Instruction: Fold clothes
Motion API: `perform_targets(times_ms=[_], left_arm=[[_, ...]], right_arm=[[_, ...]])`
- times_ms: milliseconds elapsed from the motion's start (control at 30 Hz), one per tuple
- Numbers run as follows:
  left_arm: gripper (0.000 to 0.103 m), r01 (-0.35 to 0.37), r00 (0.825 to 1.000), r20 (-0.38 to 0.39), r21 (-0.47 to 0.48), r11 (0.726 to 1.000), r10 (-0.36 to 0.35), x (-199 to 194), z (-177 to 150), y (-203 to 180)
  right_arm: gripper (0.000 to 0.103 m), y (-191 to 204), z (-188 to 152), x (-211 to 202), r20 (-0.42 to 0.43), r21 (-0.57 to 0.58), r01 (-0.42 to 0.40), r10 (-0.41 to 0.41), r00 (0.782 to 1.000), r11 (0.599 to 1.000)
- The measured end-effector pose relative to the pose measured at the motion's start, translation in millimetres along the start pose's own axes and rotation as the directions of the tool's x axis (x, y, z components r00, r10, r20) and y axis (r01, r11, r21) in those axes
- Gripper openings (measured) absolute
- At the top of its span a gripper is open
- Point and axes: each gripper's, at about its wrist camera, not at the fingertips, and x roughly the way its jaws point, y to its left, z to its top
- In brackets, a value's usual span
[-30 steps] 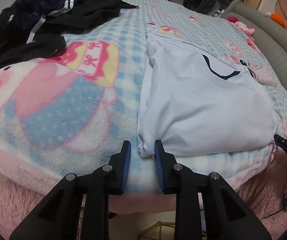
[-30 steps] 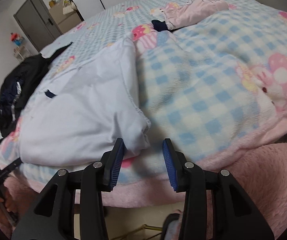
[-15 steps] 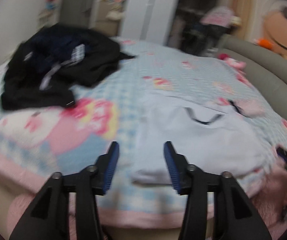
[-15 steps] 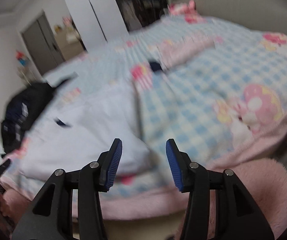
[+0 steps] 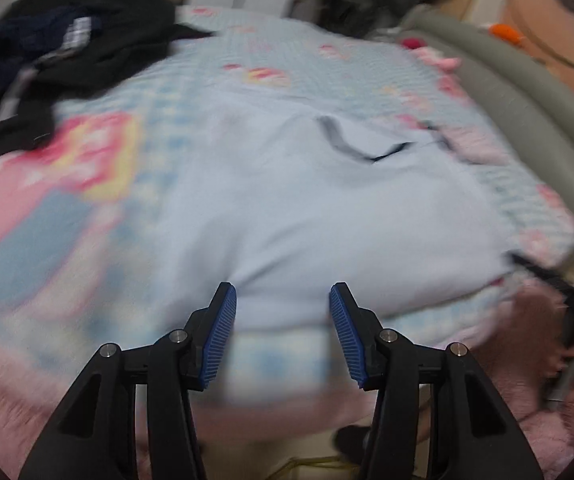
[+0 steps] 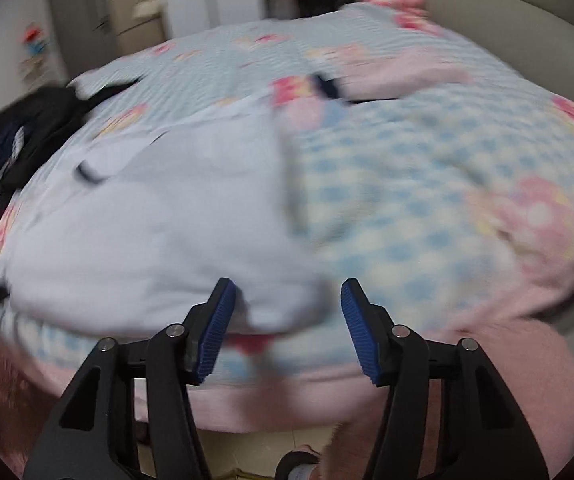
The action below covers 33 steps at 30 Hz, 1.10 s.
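Observation:
A pale blue garment (image 5: 307, 208) with a dark neckline lies folded flat on the bed, near the front edge. My left gripper (image 5: 283, 332) is open just in front of its near hem, with nothing between the blue pads. In the right wrist view the same pale garment (image 6: 159, 232) fills the left half, and my right gripper (image 6: 285, 328) stands open at its near right corner, apart from the cloth. Both views are blurred by motion.
A heap of black clothes (image 5: 59, 52) lies at the back left of the bed. A pink garment (image 6: 391, 76) rests at the back right. The checked blue and pink blanket (image 6: 427, 200) covers the bed. A grey padded headboard (image 5: 527, 92) curves along the right.
Both grippers have opened wider and swung up, then come back down toward the garment's near edge. The left one has shifted right, from the garment's left corner to its middle.

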Motion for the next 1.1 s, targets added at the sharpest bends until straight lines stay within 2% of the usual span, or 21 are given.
perform_targets(times_ms=[100, 200, 367, 467, 533, 633, 733, 833, 900, 1033, 1100], left_arm=[[0.056, 0.021, 0.997, 0.071, 0.015, 1.000, -0.022, -9.3, 3.1, -2.0], [0.056, 0.052, 0.992, 0.110, 0.061, 0.997, -0.059, -8.9, 12.3, -17.5], [0.060, 0.110, 0.984, 0.119, 0.165, 0.980, -0.131, 4.6, 34.6, -59.2], [0.065, 0.142, 0.982, 0.102, 0.164, 0.976, -0.160, 23.1, 43.3, -76.6], [0.066, 0.164, 0.973, 0.142, 0.133, 0.978, -0.182, 31.6, 39.9, -75.5], [0.066, 0.138, 0.980, 0.121, 0.143, 0.980, -0.156, 42.7, 33.3, -74.4], [0.065, 0.101, 0.989, 0.093, 0.170, 0.980, -0.118, 51.1, 28.2, -75.3], [0.065, 0.078, 0.989, 0.116, 0.137, 0.987, -0.095, 40.2, 29.0, -62.4], [0.065, 0.066, 0.988, 0.133, 0.108, 0.992, -0.080, 32.1, 29.7, -52.1], [0.065, 0.065, 0.983, 0.170, 0.035, 0.997, -0.070, 17.3, 30.7, -28.0], [0.065, 0.114, 0.977, 0.179, 0.014, 0.993, -0.115, 11.5, 30.3, -25.5]], right_arm=[[0.056, -11.7, 1.6, -18.8, 0.077, 0.045, -0.099, 0.095, 0.992, 0.994], [0.056, 7.2, 4.6, -19.6, 0.096, -0.022, -0.138, 0.139, 0.986, 0.990], [0.052, 60.0, 17.3, 4.5, 0.041, -0.133, -0.157, 0.164, 0.986, 0.979], [0.052, 87.8, 20.3, 22.0, -0.004, -0.180, -0.177, 0.179, 0.984, 0.968], [0.052, 106.4, 22.3, 33.6, -0.034, -0.211, -0.191, 0.188, 0.982, 0.959], [0.048, 129.1, 23.1, 49.7, -0.080, -0.234, -0.221, 0.208, 0.975, 0.947], [0.046, 129.5, 12.8, 51.4, -0.066, -0.257, -0.211, 0.200, 0.977, 0.943], [0.042, 121.5, 4.9, 48.1, -0.049, -0.303, -0.188, 0.182, 0.982, 0.934], [0.041, 101.4, 8.8, 42.0, -0.033, -0.249, -0.177, 0.175, 0.984, 0.952], [0.044, 50.2, 23.8, 28.9, 0.038, -0.097, -0.100, 0.105, 0.994, 0.990], [0.044, 37.6, 26.0, 24.6, 0.051, -0.065, -0.105, 0.109, 0.993, 0.992]])
